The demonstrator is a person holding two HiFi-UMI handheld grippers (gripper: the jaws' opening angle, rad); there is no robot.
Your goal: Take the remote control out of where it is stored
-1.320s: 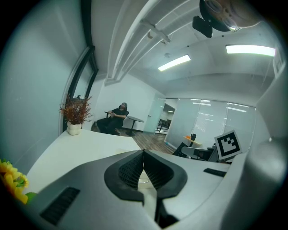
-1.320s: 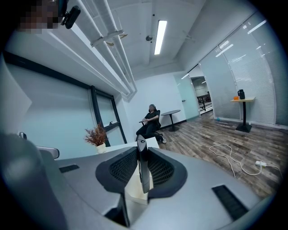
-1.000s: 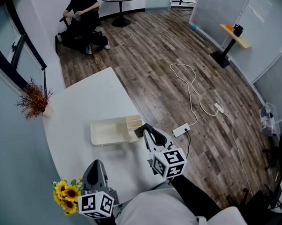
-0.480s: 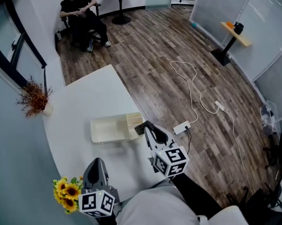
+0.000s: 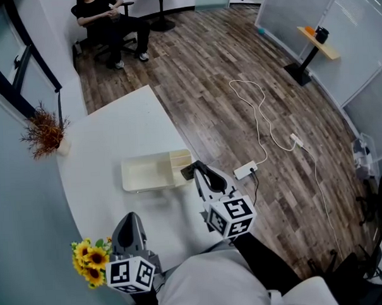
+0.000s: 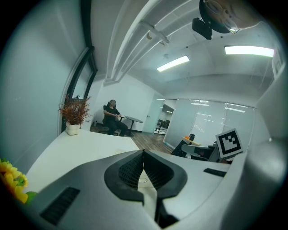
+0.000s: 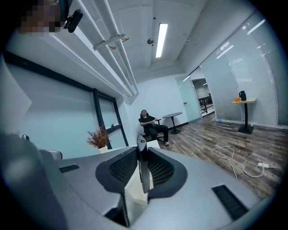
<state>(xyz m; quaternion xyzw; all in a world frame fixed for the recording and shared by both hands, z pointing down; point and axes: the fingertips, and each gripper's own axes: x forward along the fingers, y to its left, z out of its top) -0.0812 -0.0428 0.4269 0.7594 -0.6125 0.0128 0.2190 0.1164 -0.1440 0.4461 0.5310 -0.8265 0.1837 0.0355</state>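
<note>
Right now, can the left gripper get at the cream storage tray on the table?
Probably yes. Only bare white table lies between the left gripper and the tray. The right gripper, shut on the remote control, sits at the tray's divided end, so the plain end looks free.

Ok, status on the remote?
Left gripper shut, empty. Right gripper shut on remote, at the tray's right end. Nothing in the way.

No words, brands or numbers I can read anywhere, only black-and-white square coded markers, on the white cube [image 5: 228, 218] of my right gripper [image 5: 195, 175] at five o'clock, on my left gripper's [image 5: 130, 222] white cube [image 5: 130, 276] at seven o'clock, patterns rather than letters
</note>
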